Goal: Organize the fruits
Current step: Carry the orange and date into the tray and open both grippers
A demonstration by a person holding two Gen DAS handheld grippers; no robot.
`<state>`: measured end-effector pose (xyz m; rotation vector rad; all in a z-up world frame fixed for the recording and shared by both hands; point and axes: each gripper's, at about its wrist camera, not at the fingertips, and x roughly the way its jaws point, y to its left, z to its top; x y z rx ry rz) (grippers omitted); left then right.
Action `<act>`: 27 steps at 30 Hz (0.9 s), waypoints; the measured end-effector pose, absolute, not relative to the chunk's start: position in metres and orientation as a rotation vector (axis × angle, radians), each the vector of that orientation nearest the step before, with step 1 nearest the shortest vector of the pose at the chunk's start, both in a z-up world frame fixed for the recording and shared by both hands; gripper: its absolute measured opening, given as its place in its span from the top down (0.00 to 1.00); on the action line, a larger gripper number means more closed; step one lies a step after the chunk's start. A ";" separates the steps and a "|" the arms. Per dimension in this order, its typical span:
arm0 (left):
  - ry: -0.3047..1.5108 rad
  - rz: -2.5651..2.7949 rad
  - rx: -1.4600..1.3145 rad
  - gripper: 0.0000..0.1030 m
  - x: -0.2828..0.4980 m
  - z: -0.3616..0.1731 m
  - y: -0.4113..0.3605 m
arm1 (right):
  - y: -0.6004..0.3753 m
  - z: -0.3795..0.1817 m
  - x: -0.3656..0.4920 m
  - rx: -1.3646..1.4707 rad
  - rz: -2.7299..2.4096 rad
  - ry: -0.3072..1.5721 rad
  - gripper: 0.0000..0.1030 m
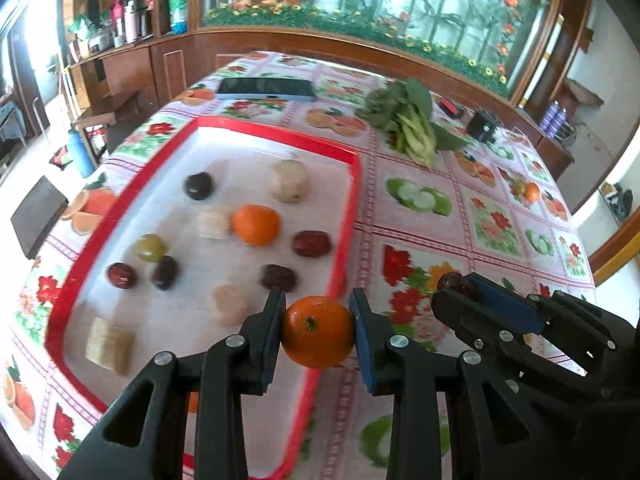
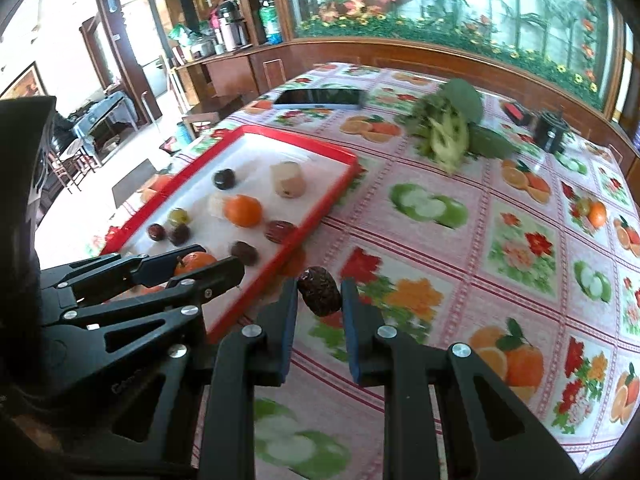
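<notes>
The orange (image 1: 318, 331) is gripped by the left claw (image 1: 318, 320), the date (image 2: 319, 291) by the right claw (image 2: 319, 300); each should be lowered gently onto the tray (image 1: 344, 216).

A smartphone (image 1: 266, 89) lies flat, screen up, near the far left corner of the tabletop (image 1: 460, 216), which wears a glossy oilcloth (image 2: 520, 248) printed with oranges, green apples and red flowers in pink-lined squares. A bunch of leafy greens (image 1: 408, 120) with pale stalks lies toward the far edge, to the right of the phone. Beyond the greens, near the far right corner, sit a small red-and-black object (image 1: 452, 107) and a black boxy device (image 1: 485, 124); what they are cannot be told. Behind the tabletop a wood-framed mural of bamboo and flowers (image 2: 460, 8) fills the wall. On a wooden shelf (image 2: 224, 54) to its left stand thermos flasks (image 2: 232, 26) and a green bottle (image 2: 269, 20).
</notes>
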<state>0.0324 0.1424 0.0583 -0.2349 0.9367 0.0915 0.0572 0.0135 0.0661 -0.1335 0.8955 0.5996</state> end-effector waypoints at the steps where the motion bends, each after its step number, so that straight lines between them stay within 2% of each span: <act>1: 0.935 0.098 -0.239 0.69 0.031 0.059 0.148 | 0.019 0.067 0.056 -0.135 0.608 0.894 0.77; 14: 0.962 0.178 -0.270 0.69 0.011 0.044 0.213 | 0.089 0.045 0.043 -0.190 0.713 0.939 0.77; 27: 1.017 0.159 -0.253 0.69 0.017 0.020 0.227 | 0.107 0.021 0.051 -0.202 0.713 1.000 0.76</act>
